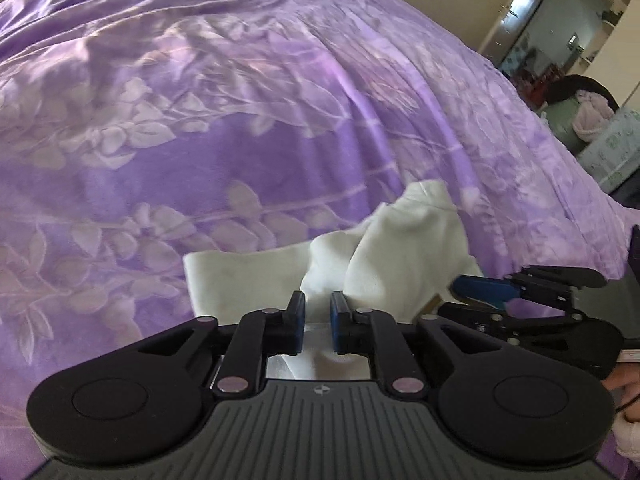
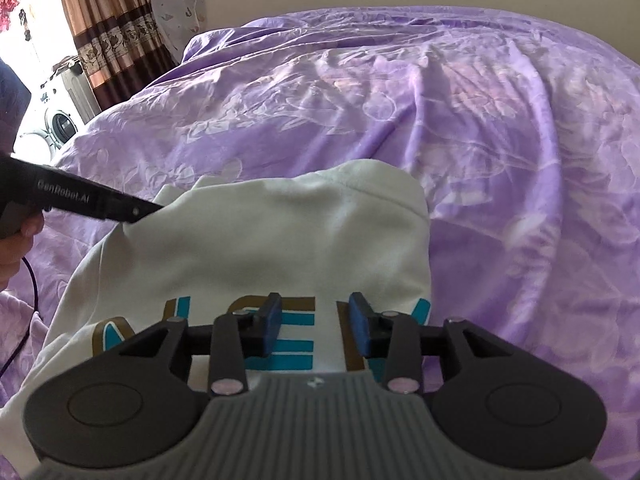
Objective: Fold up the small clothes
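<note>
Purple leaf-print bedspread (image 1: 240,128) fills left wrist view; doorway (image 1: 560,28) far right. White garment (image 1: 400,256) bunched ahead. Left tongs (image 1: 317,322) narrow gap, cloth between, grip unclear. Right wrist: curtain (image 2: 108,28), washing machine (image 2: 60,120) far left. Right tongs (image 2: 314,322) apart above garment print (image 2: 296,330), holding nothing.

Small white cotton garment (image 2: 256,248): soft knit with large teal block letters edged in brown across its front. Lies partly folded and rumpled on the purple leaf-patterned bed cover (image 2: 500,160), one seamed edge turned over at the far end, print facing up.
</note>
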The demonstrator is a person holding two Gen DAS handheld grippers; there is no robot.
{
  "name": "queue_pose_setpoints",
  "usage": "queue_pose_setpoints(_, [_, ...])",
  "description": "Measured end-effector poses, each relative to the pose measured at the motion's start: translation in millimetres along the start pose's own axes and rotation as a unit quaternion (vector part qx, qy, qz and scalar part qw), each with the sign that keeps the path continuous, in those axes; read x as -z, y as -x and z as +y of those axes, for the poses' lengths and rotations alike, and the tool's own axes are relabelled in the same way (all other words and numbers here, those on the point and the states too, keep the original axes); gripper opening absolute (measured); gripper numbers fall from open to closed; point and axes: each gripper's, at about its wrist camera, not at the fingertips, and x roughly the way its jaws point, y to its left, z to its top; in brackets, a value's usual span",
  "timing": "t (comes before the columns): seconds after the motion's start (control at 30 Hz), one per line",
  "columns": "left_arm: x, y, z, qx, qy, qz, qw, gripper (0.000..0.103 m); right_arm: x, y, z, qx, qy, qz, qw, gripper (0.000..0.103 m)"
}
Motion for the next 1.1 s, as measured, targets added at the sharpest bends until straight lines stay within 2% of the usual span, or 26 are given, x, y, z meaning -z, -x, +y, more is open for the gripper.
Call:
queue_pose_setpoints(0.07, [0,0,-3,0.008,0.003,0.004,1.0,0.028,1,0,-1,-0.002,0.0,0.0,1.0,0.034])
queue_pose_setpoints(0.2, [1,-6,-7,-0.002,0.004,0.017,0.9998,0.037,2,0,-1,-0.004,0.001,-0.001,1.0,0.035])
queue_pose_setpoints(0.27, [2,-8,-8,-0.014,0.005,0.02,0.9997,0.052,2,0,0,-0.005,0.002,-0.001,1.0,0.036])
queue_pose_setpoints(0.33, [4,-12,-7,-0.01,0.012,0.029,0.9995,0.059,3,0,0,-0.006,0.002,-0.002,1.0,0.036])
queue_pose_setpoints(0.4, [6,-21,-5,-0.009,0.022,0.043,0.9988,0.059,3,0,-1,-0.006,0.001,-0.002,1.0,0.036])
queue_pose_setpoints(0.47, [10,-30,-4,-0.004,0.023,0.051,0.9985,0.057,4,-1,0,-0.006,0.0,-0.001,1.0,0.037])
queue_pose_setpoints(0.5, [11,-31,-5,-0.005,0.023,0.048,0.9986,0.051,4,-1,0,-0.006,0.001,0.0,1.0,0.038])
queue_pose_setpoints(0.57, [12,-29,-7,0.003,0.023,0.038,0.999,0.03,4,-2,0,-0.006,0.002,0.001,1.0,0.038])
queue_pose_setpoints(0.63, [13,-23,-14,-0.013,0.005,0.018,0.9997,0.021,5,-2,-1,-0.008,0.001,0.001,1.0,0.038])
queue_pose_setpoints(0.77, [11,3,-21,-0.042,-0.019,-0.031,0.9984,0.016,5,-1,-1,-0.009,0.001,0.0,1.0,0.038])
queue_pose_setpoints(0.9, [4,30,-7,-0.071,-0.004,-0.081,0.9942,0.011,5,0,-4,-0.015,-0.007,-0.001,1.0,0.037])
queue_pose_setpoints(0.97, [0,29,5,-0.07,0.022,-0.075,0.9945,0.011,4,2,-5,-0.02,-0.014,-0.004,1.0,0.037])
queue_pose_setpoints(1.1, [2,8,14,-0.094,0.017,-0.052,0.994,0.012,4,2,-4,-0.023,-0.011,-0.005,1.0,0.037])
